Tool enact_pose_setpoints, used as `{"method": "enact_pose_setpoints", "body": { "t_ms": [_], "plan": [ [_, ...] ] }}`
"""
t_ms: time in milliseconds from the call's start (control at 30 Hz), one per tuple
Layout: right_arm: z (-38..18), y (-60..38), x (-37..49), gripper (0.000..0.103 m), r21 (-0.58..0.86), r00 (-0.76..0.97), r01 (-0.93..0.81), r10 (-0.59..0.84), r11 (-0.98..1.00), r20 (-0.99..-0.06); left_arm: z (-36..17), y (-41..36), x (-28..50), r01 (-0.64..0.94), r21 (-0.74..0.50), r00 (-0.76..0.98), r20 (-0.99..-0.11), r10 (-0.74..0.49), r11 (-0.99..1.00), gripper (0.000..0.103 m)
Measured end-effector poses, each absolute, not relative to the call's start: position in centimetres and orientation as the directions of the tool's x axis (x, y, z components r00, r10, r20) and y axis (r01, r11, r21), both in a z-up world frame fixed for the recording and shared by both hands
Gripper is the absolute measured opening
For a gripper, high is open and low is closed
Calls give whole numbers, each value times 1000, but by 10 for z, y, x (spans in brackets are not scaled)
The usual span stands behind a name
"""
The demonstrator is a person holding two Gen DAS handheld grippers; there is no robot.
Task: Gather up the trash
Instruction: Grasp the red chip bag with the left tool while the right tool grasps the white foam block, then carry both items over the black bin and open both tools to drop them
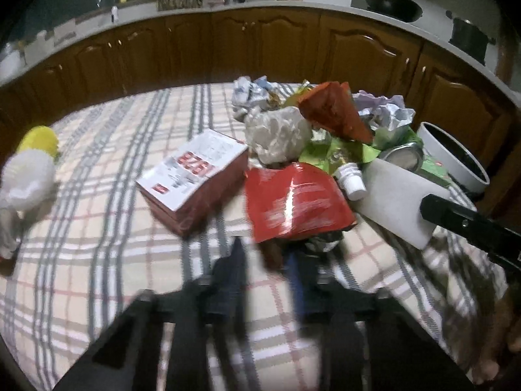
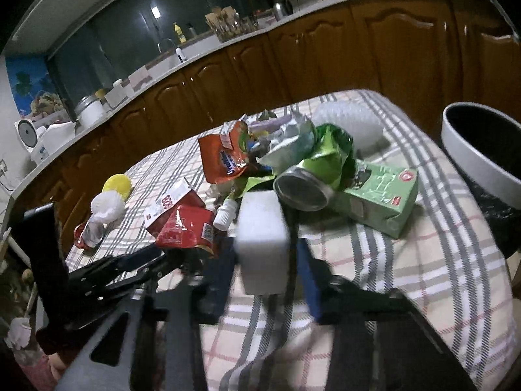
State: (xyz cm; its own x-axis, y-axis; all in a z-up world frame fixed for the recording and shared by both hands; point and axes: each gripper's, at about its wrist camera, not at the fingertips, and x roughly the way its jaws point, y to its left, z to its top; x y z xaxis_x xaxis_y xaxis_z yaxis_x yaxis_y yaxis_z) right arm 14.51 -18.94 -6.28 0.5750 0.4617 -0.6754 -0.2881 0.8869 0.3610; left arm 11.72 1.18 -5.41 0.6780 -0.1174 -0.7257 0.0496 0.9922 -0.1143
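Note:
A shiny red wrapper (image 1: 296, 202) lies on the checked tablecloth (image 1: 114, 228) at the near edge of a trash pile. My left gripper (image 1: 267, 255) is blurred, and its jaws stand close together on the wrapper's lower corner. A white rectangular block (image 2: 260, 224) stands upright between the blue pads of my right gripper (image 2: 263, 260), which press on both its sides. In the left wrist view the same white block (image 1: 400, 202) shows at the right, with a black right finger against it. The left gripper (image 2: 169, 257) reaches the red wrapper (image 2: 185, 231) from the left.
The pile holds a red-and-white box (image 1: 192, 179), crumpled paper (image 1: 276, 133), an orange bag (image 1: 332, 114), a can (image 2: 302, 192), a green carton (image 2: 381, 198) and a small white bottle (image 1: 351, 179). A white bin (image 2: 482, 150) stands at the right. Pleated paper cups (image 1: 29, 172) sit far left.

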Motion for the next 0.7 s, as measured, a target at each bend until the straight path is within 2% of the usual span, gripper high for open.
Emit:
{"method": "enact_pose_setpoints", "body": {
  "t_ms": [200, 467, 700],
  "plan": [
    [-54, -200, 131, 26, 375, 594, -309, 485, 874, -642, -44, 16, 106, 79, -139, 711, -686, -153, 987, 3],
    [-29, -230, 101, 26, 375, 654, -305, 478, 876, -587, -11, -1, 91, 156, -160, 759, -613, -222, 975, 2],
    [-13, -278, 98, 26, 378, 721, -219, 410, 900, -558, 7, -31, 89, 251, -169, 756, -580, -302, 953, 2]
  ]
}}
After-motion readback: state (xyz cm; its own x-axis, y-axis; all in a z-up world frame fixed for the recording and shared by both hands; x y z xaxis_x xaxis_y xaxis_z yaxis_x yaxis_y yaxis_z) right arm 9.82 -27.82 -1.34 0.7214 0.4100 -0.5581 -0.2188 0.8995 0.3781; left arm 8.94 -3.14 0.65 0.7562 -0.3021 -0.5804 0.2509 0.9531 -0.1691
